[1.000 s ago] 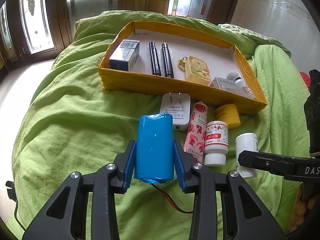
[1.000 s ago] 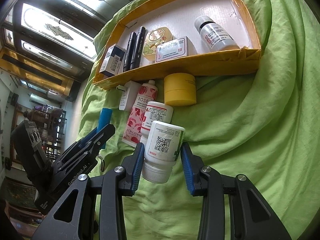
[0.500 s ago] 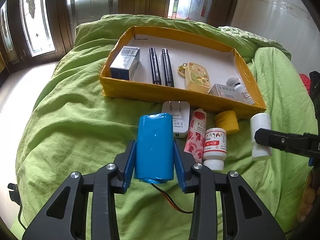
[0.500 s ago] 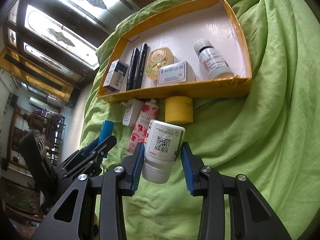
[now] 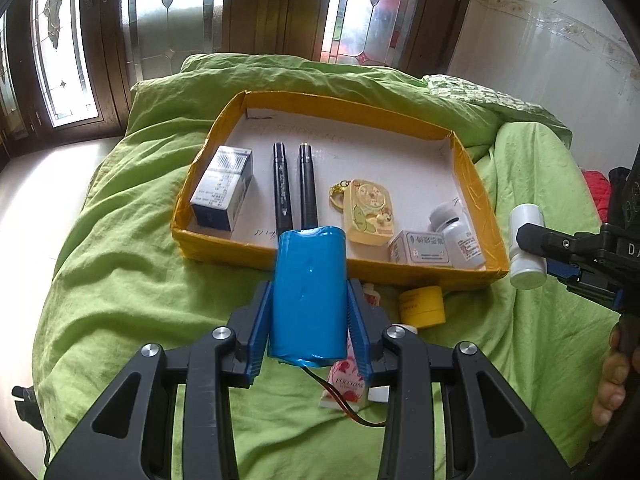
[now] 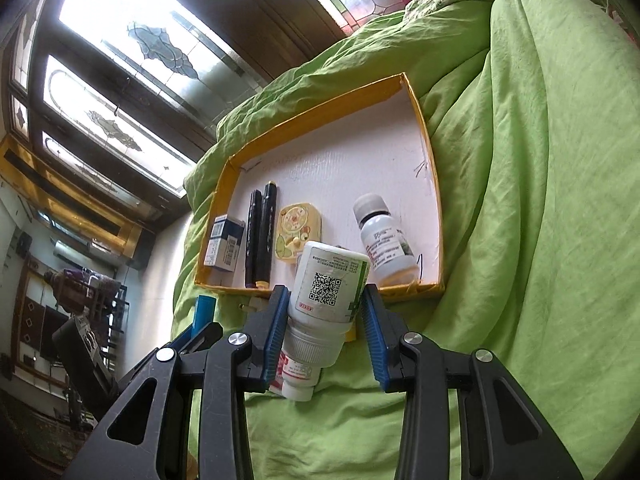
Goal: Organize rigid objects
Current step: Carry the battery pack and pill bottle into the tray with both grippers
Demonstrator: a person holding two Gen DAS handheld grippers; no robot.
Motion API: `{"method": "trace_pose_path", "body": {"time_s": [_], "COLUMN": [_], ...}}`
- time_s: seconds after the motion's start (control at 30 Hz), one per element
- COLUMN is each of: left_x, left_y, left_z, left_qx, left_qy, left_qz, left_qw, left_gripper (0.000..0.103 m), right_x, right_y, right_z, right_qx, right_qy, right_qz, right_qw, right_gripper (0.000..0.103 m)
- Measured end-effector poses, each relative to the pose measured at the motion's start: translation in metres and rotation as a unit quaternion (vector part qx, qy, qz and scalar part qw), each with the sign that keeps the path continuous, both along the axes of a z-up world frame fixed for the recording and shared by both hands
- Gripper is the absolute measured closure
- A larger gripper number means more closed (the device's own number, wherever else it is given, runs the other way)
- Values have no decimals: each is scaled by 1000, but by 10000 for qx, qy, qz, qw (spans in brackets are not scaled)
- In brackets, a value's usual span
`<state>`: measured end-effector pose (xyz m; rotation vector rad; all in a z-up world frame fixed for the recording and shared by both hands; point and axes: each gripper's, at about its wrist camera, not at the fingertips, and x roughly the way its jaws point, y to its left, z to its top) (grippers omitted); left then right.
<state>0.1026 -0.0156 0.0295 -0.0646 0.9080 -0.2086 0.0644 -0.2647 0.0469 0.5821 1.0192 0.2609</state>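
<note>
While both tongs are loaded, here's the layout:

Left tongs (image 5: pixel 310 314): clenched on the blue cylinder (image 5: pixel 309 292), upright between the blue pads; a red-black wire (image 5: pixel 344 404) trails from its bottom end.
Right tongs (image 6: pixel 325 332): clenched on the white bottle (image 6: pixel 325 294), cap toward the camera, QR label facing up; in the left view it hangs off the tray's near right corner.
Tray (image 5: pixel 464 160): yellow-walled, white floor, sitting on the green bedding (image 5: pixel 132 288).
Tray contents, left to right: blue-white box (image 5: pixel 223 188), two black markers (image 5: pixel 294 186) side by side, yellow cartoon keychain (image 5: pixel 370 212), small white carton (image 5: pixel 420 248), grey-capped bottle (image 5: pixel 454 234) lying by the right wall.
Free space in tray: far half of the floor is bare white.
In the way: the near tray wall stands between both held items and the tray floor; the cylinder hides part of that wall and the markers' near ends.
Loose on bed, near side of tray: yellow jar (image 5: pixel 423 306) just beside the wall; rose-print tube (image 5: pixel 346 380) and a red-label white bottle (image 6: pixel 294 376), both partly hidden under the tongs; white plug adapter (image 6: pixel 251 305) barely visible.
Background: stained-glass windows (image 5: pixel 176 12) at the far side.
</note>
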Motion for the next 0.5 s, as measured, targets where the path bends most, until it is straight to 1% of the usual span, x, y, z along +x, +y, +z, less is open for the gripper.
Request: {"method": "trace_pose_path", "body": {"time_s": [0.23, 0.5], "left_x": [24, 60], "left_y": [-11, -1], "left_z": [16, 21], "left_qx": [-40, -49], "left_qy": [-132, -80], "left_qz": [-92, 17], "left_qw": [9999, 10000], "left_gripper": [69, 69], "right_x": [24, 43], "right_y": [-10, -11], "right_z": [10, 12], "right_qx": [112, 87], "right_qy": [-98, -95], "right_qz": [-204, -256], "right_qw": [9997, 9996], "right_gripper": [70, 70]}}
